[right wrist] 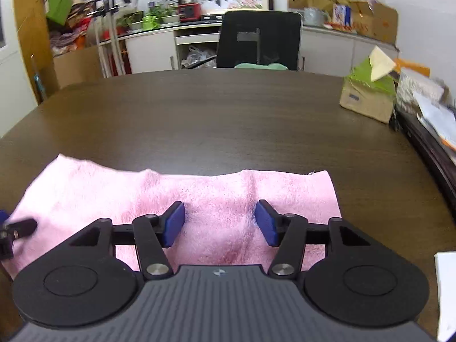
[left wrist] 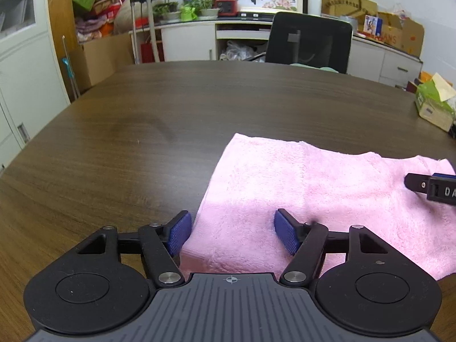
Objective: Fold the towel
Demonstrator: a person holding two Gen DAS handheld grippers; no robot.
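The towel (left wrist: 299, 188) lies under both parted, empty jaws: each hand-held gripper, left (left wrist: 232, 235) and right (right wrist: 219, 223), should pinch the edge nearest it evenly.

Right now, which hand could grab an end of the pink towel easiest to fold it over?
Probably the left. The left tool stands open astride the pink towel's side edge on the wooden table. The right tool is open too, but over the towel's middle, away from its right end.
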